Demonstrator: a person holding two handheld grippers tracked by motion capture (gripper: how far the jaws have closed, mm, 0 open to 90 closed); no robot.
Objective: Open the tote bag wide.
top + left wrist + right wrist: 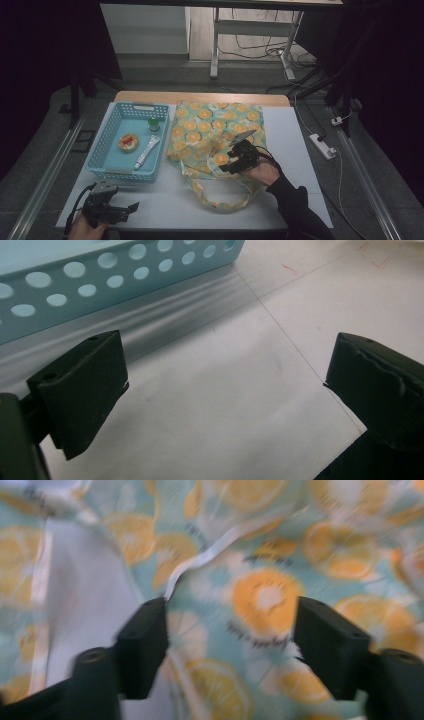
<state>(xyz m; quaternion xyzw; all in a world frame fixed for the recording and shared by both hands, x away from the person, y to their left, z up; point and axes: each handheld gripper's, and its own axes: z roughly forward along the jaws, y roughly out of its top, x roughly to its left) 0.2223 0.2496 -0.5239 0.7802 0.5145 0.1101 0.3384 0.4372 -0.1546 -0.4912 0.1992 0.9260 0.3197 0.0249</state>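
A cloth bag printed with orange slices on pale teal lies flat in the middle of the white table, its handle loops trailing toward me. My right gripper hovers over the bag's lower part. Its view is blurred, but the right gripper is open, with the bag's cloth and a seam beyond its jaws. My left gripper rests at the table's near left corner. There the left gripper is open over bare tabletop, just in front of the blue basket.
The perforated blue basket stands left of the bag. It holds a small green-capped jar, a round tin with a red mark and a white tube. A power strip and cables lie on the floor to the right.
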